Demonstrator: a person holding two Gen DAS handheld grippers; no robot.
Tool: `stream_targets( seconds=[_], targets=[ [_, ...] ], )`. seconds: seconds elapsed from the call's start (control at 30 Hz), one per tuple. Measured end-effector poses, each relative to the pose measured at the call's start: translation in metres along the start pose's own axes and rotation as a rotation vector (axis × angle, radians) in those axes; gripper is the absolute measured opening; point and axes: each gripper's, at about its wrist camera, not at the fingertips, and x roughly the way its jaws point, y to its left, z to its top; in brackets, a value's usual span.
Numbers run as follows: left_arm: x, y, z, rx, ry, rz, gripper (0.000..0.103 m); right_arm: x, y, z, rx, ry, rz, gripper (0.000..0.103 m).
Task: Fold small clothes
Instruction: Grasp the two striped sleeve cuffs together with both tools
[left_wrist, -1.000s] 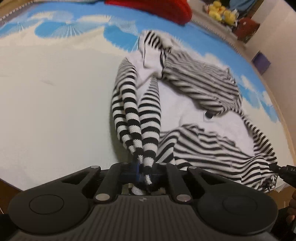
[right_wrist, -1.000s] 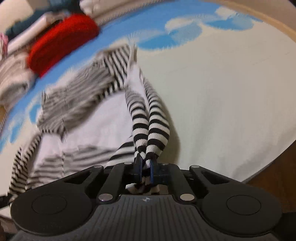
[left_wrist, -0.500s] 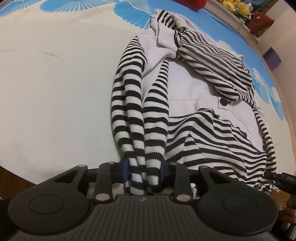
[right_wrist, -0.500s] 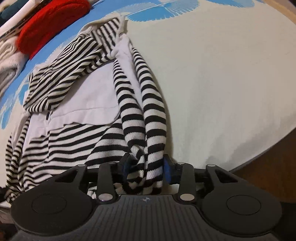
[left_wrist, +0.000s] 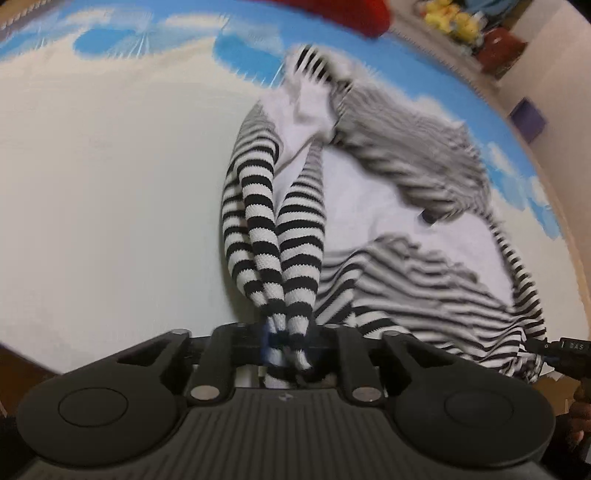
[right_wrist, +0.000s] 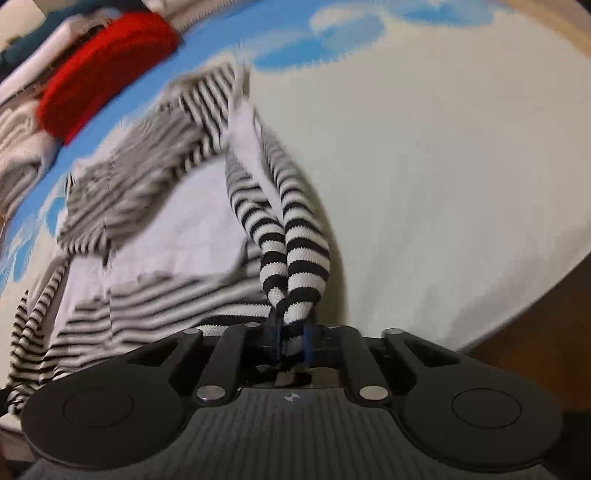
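A small black-and-white striped garment with white panels (left_wrist: 406, 229) lies crumpled on a cream and blue cloth. It also shows in the right wrist view (right_wrist: 155, 236). My left gripper (left_wrist: 286, 341) is shut on a bunched striped edge (left_wrist: 280, 251) of the garment and holds it lifted. My right gripper (right_wrist: 290, 343) is shut on another bunched striped edge (right_wrist: 291, 254), also lifted. The far part of the garment is blurred.
A red knitted item (right_wrist: 107, 70) and folded clothes (right_wrist: 22, 147) lie at the far side. The cloth edge and brown floor (right_wrist: 535, 325) are close on the right. Yellow toys (left_wrist: 447, 18) and a purple box (left_wrist: 526, 118) stand beyond the cloth.
Half a second ago both grippers were open and low around the striped edges. Now both are shut on them and have lifted, pulling the garment up.
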Motion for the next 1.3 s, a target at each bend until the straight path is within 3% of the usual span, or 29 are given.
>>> stream_targets(
  seconds=[0.03,0.07,0.1,0.23,0.27,0.3,0.33,0.53,0.63,0.67,0.73,0.9,0.93,0.97,1.03,1.07,1.2,1.27,1.3],
  targets=[
    [0.005,0.003,-0.001,-0.017,0.026,-0.001,0.042,0.004,0.002,-0.002,-0.006,0.022,-0.007,0.032],
    [0.01,0.005,-0.001,-0.034,0.047,-0.011,0.046,0.007,0.004,-0.004,-0.021,0.037,-0.015,0.045],
    [0.013,0.006,-0.002,-0.037,0.056,-0.012,0.046,0.009,0.008,-0.006,-0.04,0.042,-0.014,0.046],
    [0.018,0.003,0.0,-0.005,0.043,0.023,0.042,0.011,0.019,-0.01,-0.102,0.043,-0.033,0.046],
    [0.018,0.002,0.0,0.002,0.039,0.026,0.024,0.012,0.02,-0.009,-0.107,0.042,-0.036,0.045],
    [0.018,0.0,0.0,0.018,0.036,0.027,0.012,0.012,0.021,-0.01,-0.115,0.042,-0.039,0.041],
    [0.016,-0.003,0.0,0.039,0.03,0.025,0.01,0.012,0.022,-0.01,-0.127,0.036,-0.04,0.019],
    [-0.019,-0.013,0.001,0.076,-0.091,-0.024,0.011,-0.019,0.016,-0.003,-0.082,-0.091,0.038,0.015],
    [-0.01,-0.007,0.001,0.05,-0.054,-0.008,0.019,-0.006,0.006,-0.003,-0.035,-0.038,-0.005,0.02],
    [-0.002,-0.004,0.0,0.038,-0.01,-0.003,0.029,0.0,0.005,-0.004,-0.024,-0.003,-0.012,0.027],
    [0.009,0.0,-0.004,0.022,0.043,0.013,0.036,0.009,0.007,-0.007,-0.038,0.043,-0.027,0.03],
    [0.01,0.002,-0.003,0.028,0.046,0.008,0.034,0.007,0.015,-0.01,-0.077,0.038,-0.046,0.032],
    [0.01,0.002,-0.004,0.031,0.045,0.005,0.028,0.007,0.017,-0.011,-0.08,0.036,-0.046,0.032],
    [0.01,0.002,-0.005,0.038,0.043,0.002,0.018,0.007,0.017,-0.011,-0.084,0.034,-0.045,0.03],
    [0.007,-0.001,-0.006,0.063,0.026,0.001,0.013,0.004,0.015,-0.011,-0.08,0.02,-0.036,0.016],
    [0.005,-0.003,-0.006,0.072,0.018,0.003,0.013,0.001,0.013,-0.011,-0.075,0.012,-0.025,0.015],
    [0.003,-0.001,-0.007,0.056,0.007,0.004,0.018,-0.005,0.01,-0.01,-0.066,-0.003,-0.006,0.016],
    [0.005,0.002,-0.008,0.045,0.019,-0.006,0.018,-0.001,0.007,-0.01,-0.048,0.014,-0.021,0.028],
    [0.006,0.002,-0.008,0.047,0.019,-0.006,0.018,0.002,0.006,-0.011,-0.045,0.027,-0.031,0.028]
  ],
)
